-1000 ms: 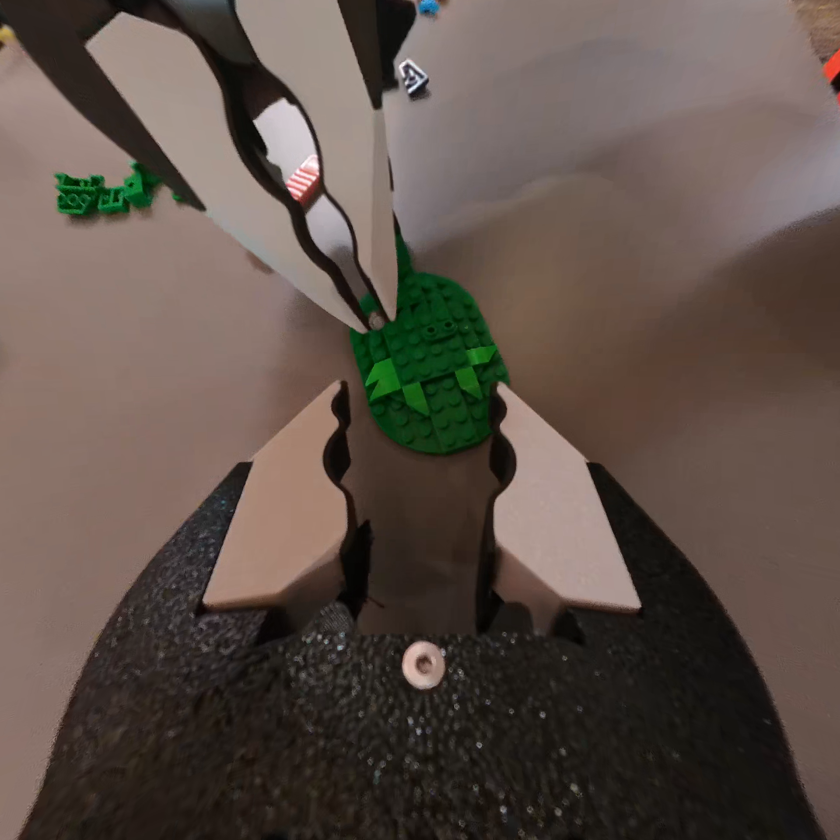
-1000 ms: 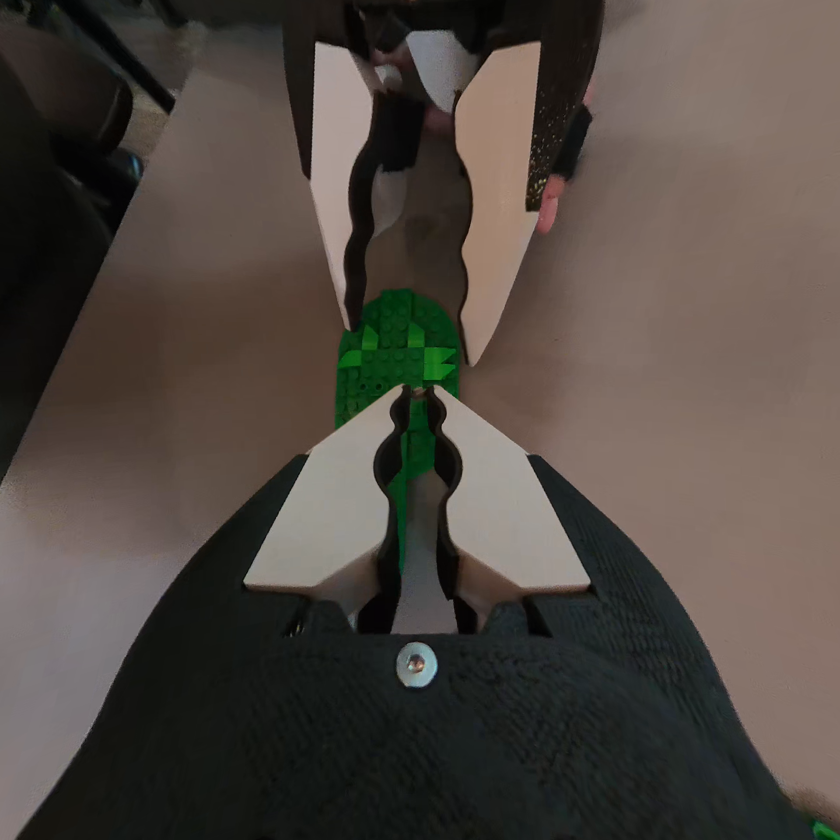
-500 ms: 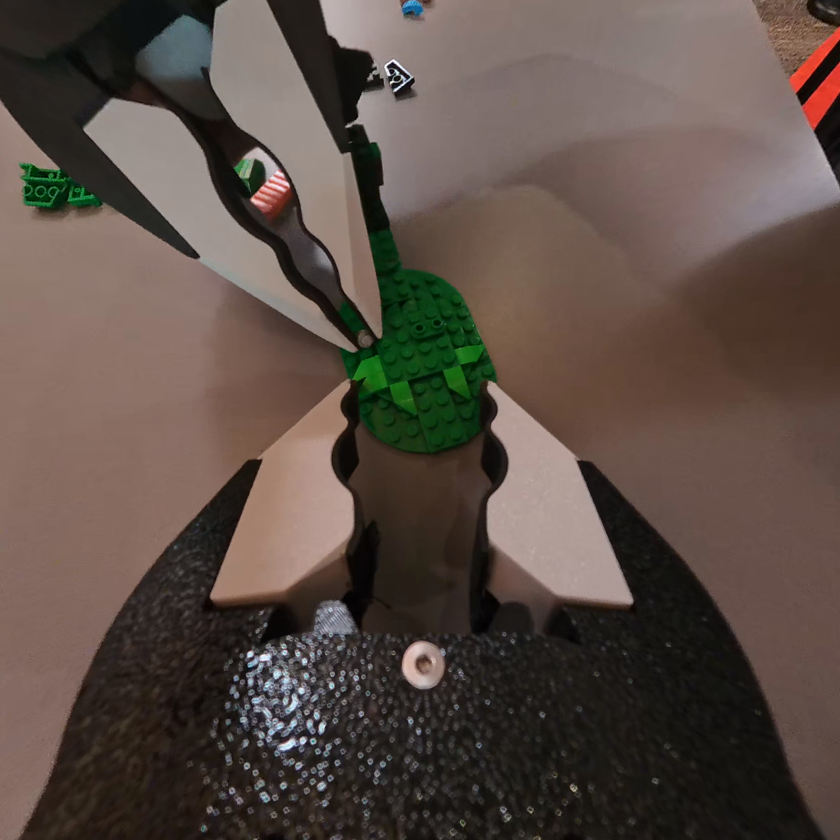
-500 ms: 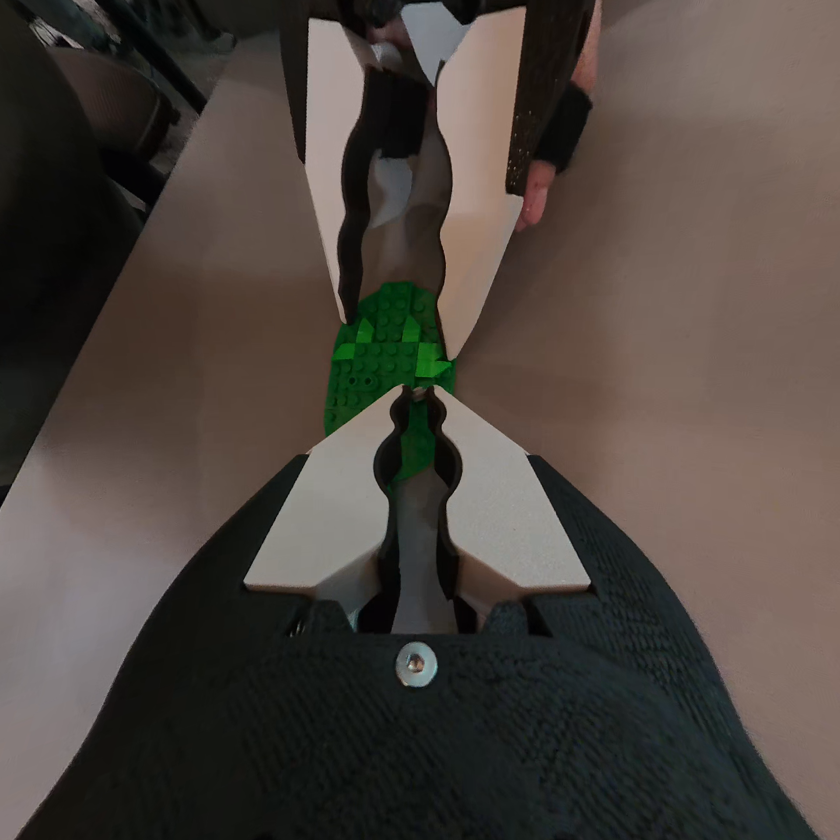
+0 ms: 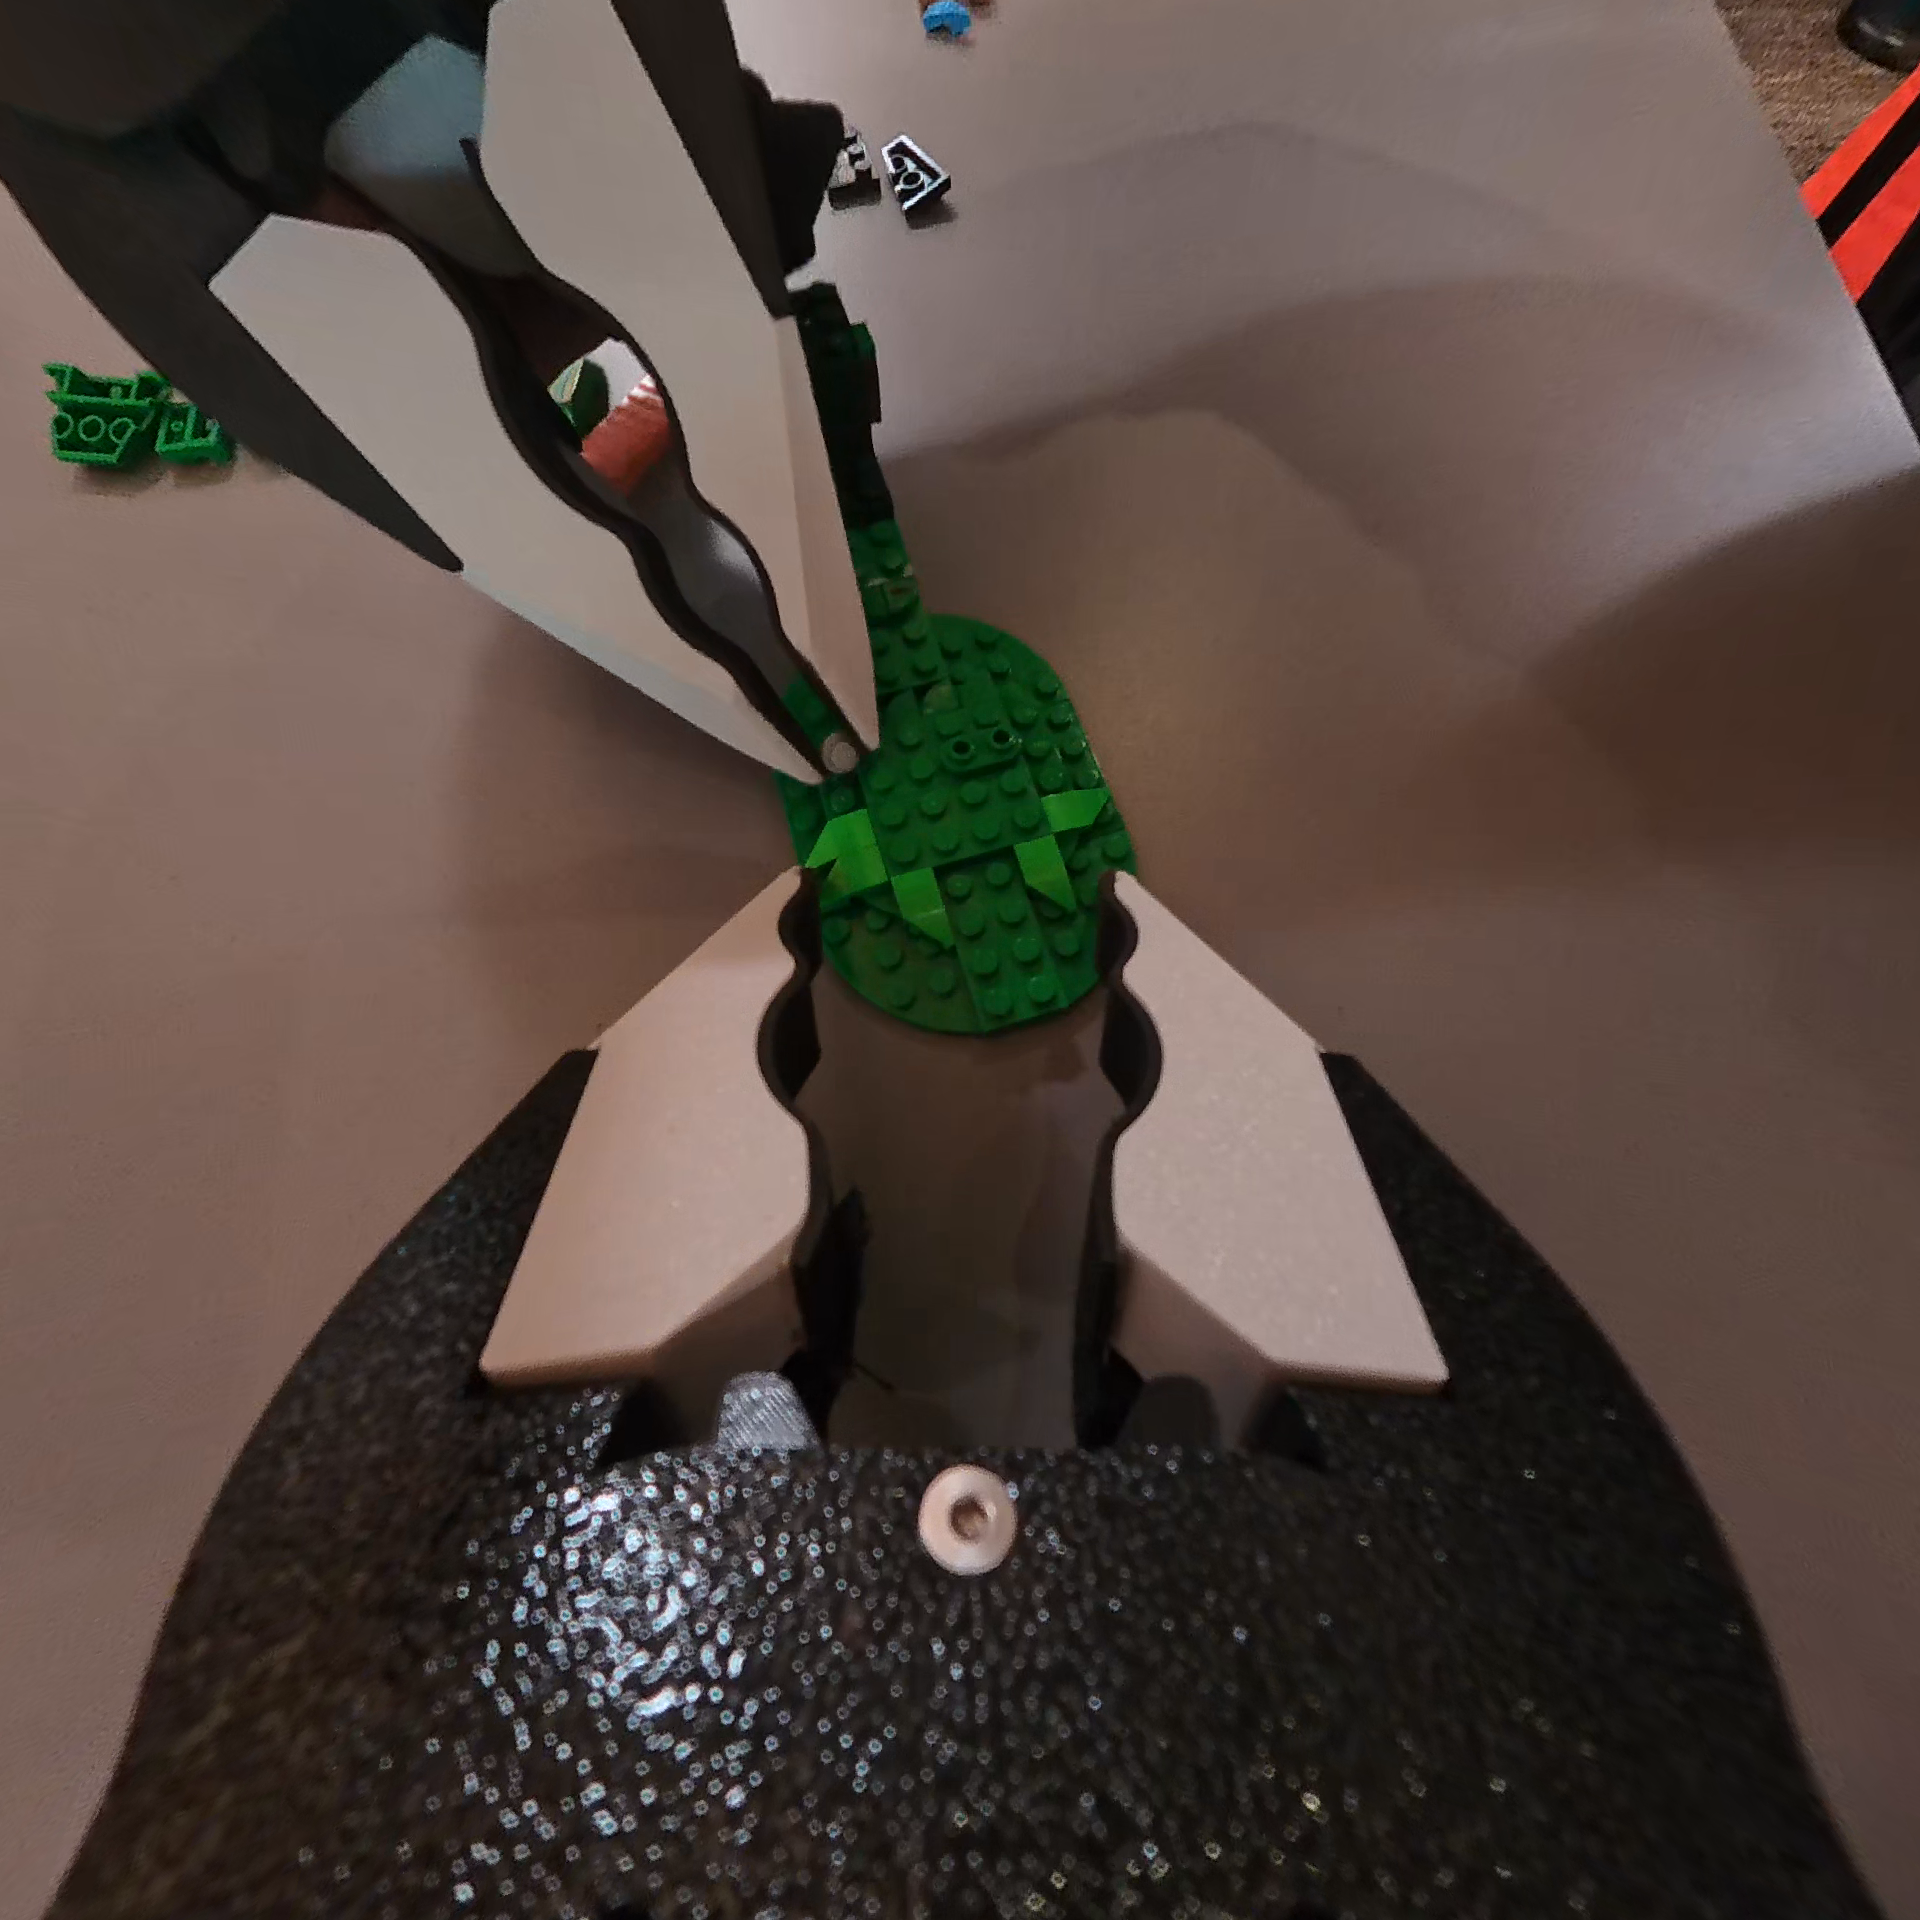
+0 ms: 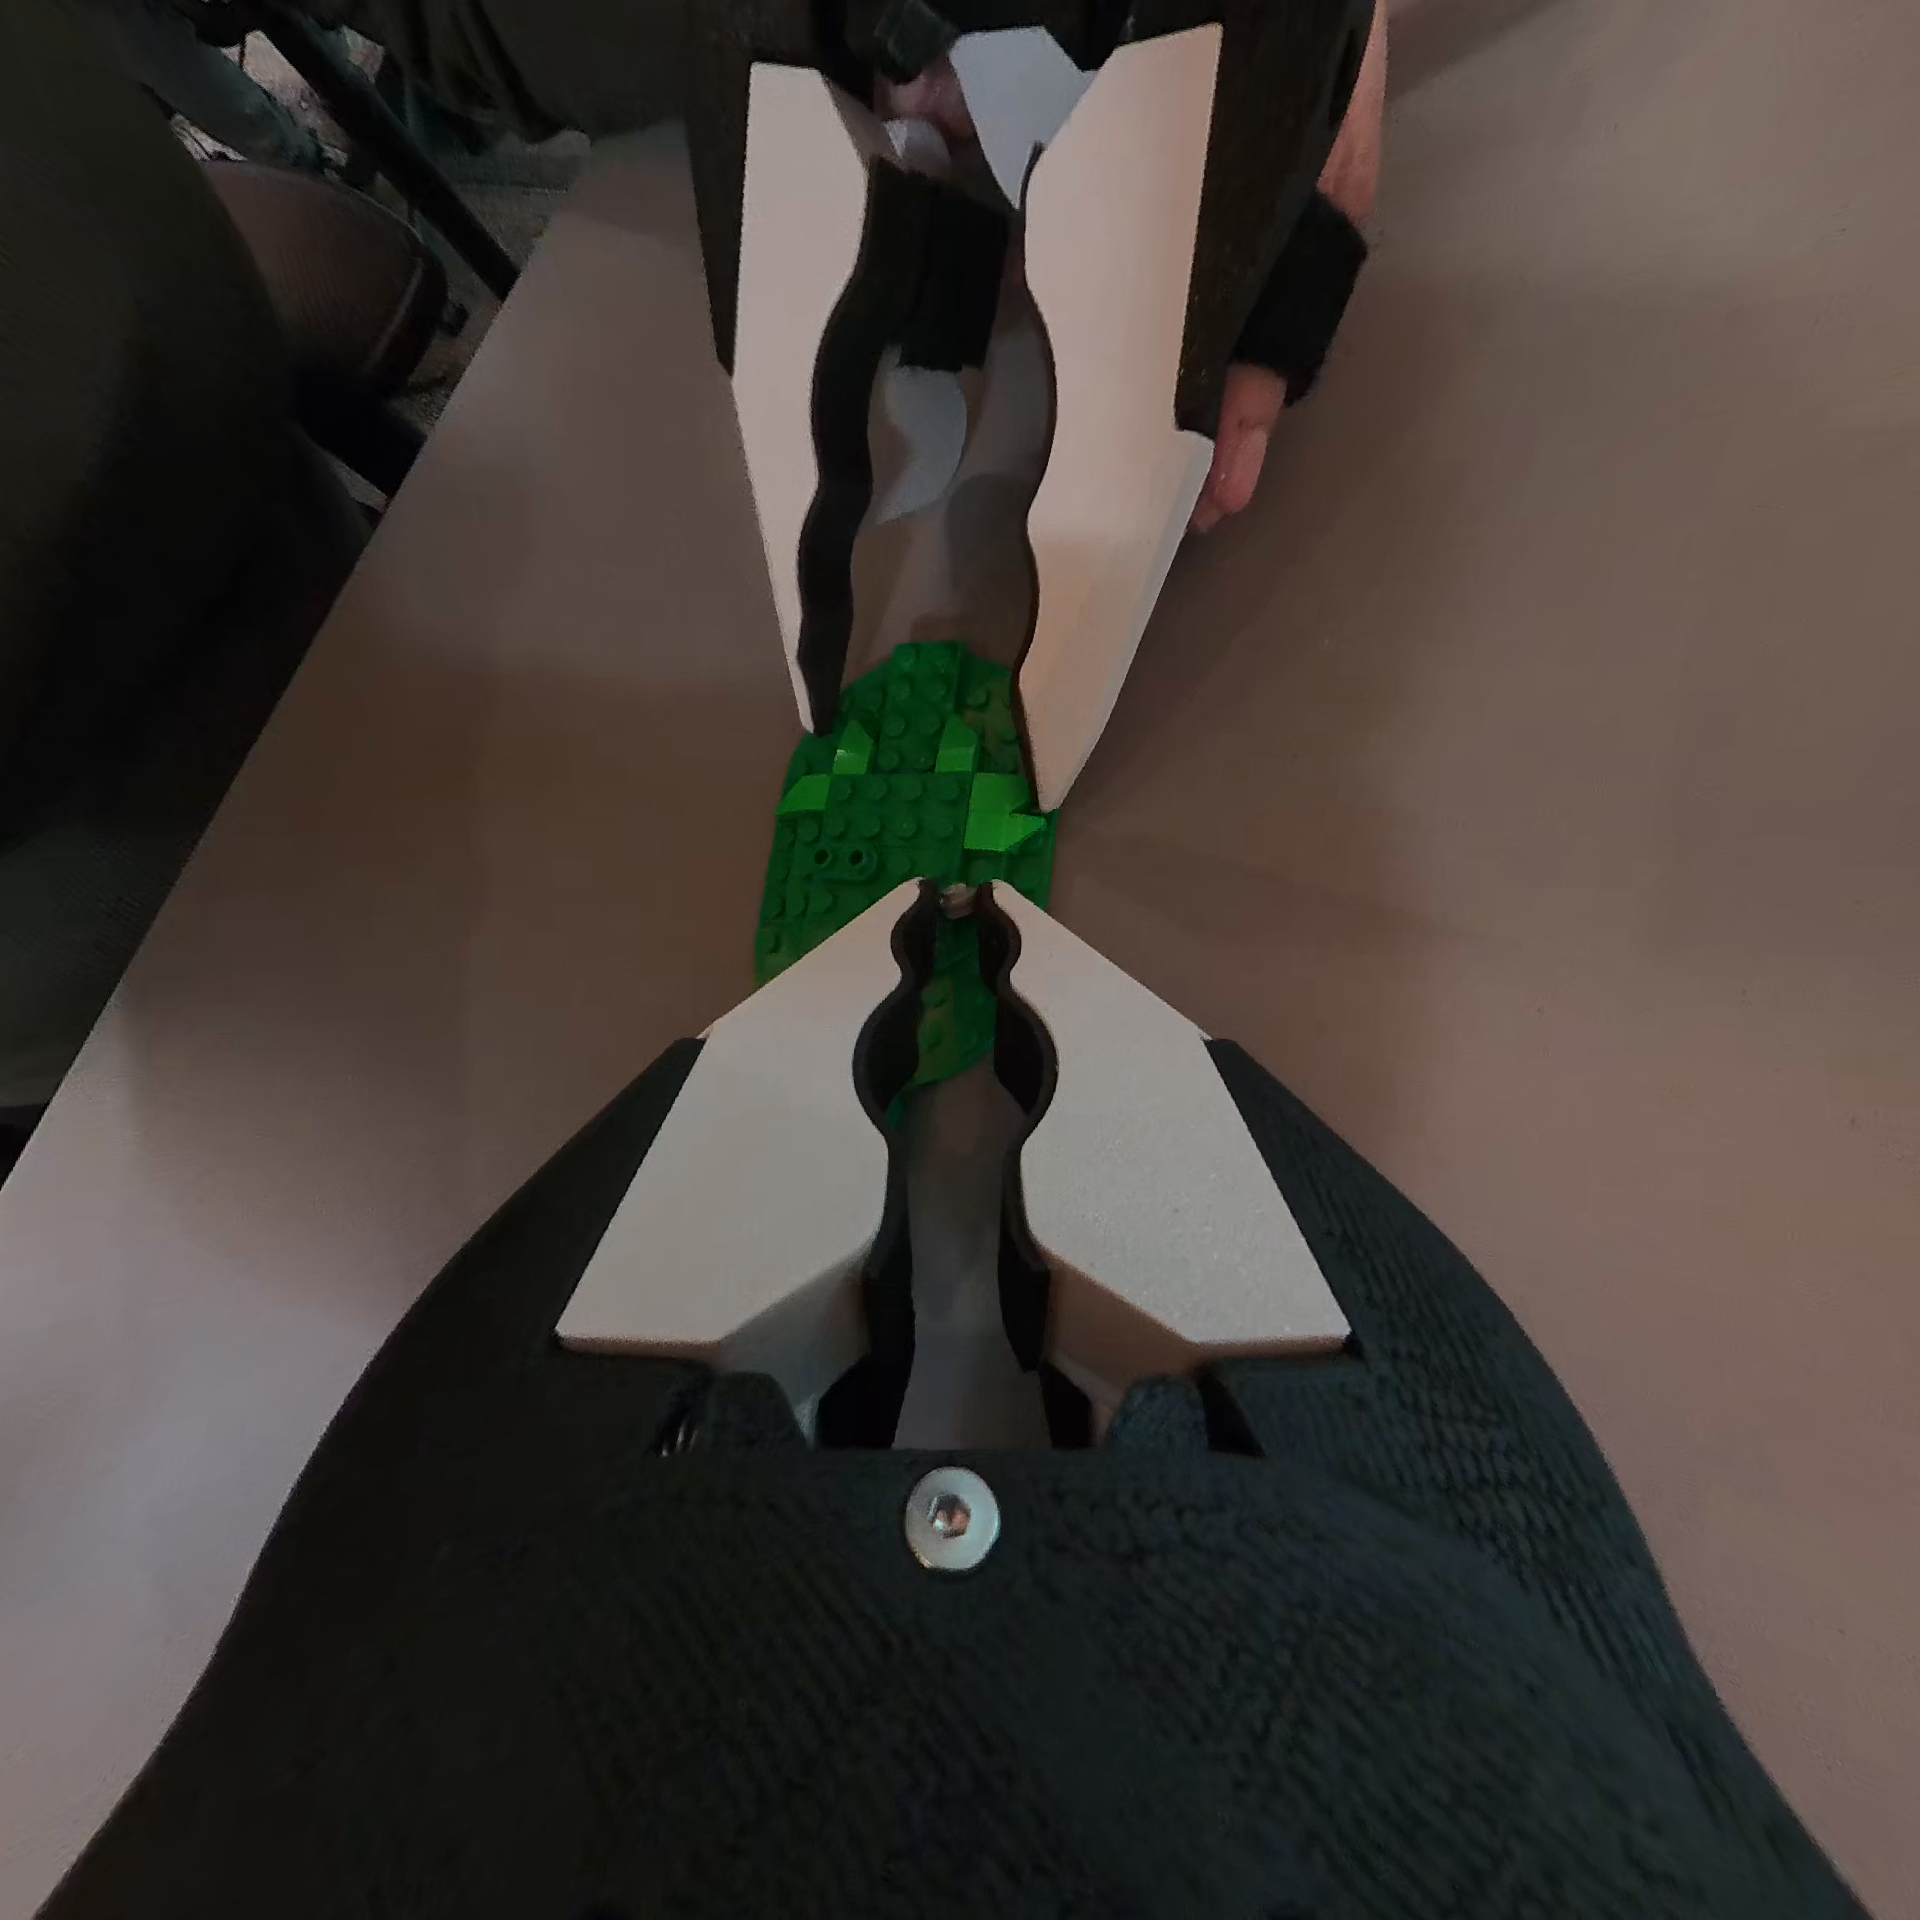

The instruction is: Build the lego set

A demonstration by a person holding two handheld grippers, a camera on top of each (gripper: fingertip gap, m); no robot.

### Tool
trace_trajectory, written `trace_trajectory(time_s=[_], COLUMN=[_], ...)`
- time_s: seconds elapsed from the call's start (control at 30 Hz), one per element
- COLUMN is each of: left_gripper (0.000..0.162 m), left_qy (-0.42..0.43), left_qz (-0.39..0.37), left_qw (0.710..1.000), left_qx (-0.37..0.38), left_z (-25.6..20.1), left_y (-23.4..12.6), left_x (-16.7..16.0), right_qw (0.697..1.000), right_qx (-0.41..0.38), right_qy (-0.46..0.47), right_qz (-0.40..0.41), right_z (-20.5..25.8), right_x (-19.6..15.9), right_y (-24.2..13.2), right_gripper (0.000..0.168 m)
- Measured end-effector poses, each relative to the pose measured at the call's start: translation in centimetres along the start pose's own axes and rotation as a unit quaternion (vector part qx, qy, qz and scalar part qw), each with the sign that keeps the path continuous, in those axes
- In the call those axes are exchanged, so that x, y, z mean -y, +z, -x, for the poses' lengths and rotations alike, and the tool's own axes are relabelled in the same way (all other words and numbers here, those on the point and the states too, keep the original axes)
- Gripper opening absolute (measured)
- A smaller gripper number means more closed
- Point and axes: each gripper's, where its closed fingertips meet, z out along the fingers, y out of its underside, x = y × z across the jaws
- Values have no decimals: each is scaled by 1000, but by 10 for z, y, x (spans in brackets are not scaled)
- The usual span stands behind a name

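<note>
A green oval lego plate (image 5: 977, 894) with light green spikes lies on the brown table; it also shows in the right wrist view (image 6: 894, 821). My left gripper (image 5: 956, 888) straddles its near end, with its fingertips (image 5: 1127, 914) pressed against both side edges. In the right wrist view the left gripper (image 6: 935, 758) comes in from the top. My right gripper (image 6: 958, 891) is shut on a small grey round stud (image 6: 956, 899). It holds the stud at the plate's left edge (image 5: 836, 753).
Loose green pieces (image 5: 114, 426) lie far left, black pieces (image 5: 894, 177) and a blue one (image 5: 943, 12) at the back. A red-and-white striped piece (image 5: 623, 442) shows behind the right gripper. A person's hand (image 6: 1242, 457) holds the left gripper. The table edge (image 6: 447, 416) runs along the left. My two grippers' fingertips are within a few centimetres of each other.
My left gripper's fingers have narrowed onto the sides of the green plate. My right gripper has moved the grey stud slightly lower and left along the plate's edge.
</note>
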Motion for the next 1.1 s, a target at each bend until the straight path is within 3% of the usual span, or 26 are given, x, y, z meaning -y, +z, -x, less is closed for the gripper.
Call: trace_trajectory(time_s=[1.1], left_gripper=[51], left_qy=[-6], left_qz=[-1], left_qw=[1000], left_qx=[-3], left_z=[0], left_y=[-1], left_x=[-1], right_qw=[1000], right_qx=[-12], right_qy=[18], right_qz=[12], right_z=[0], right_x=[0], right_y=[-3], right_gripper=[9])
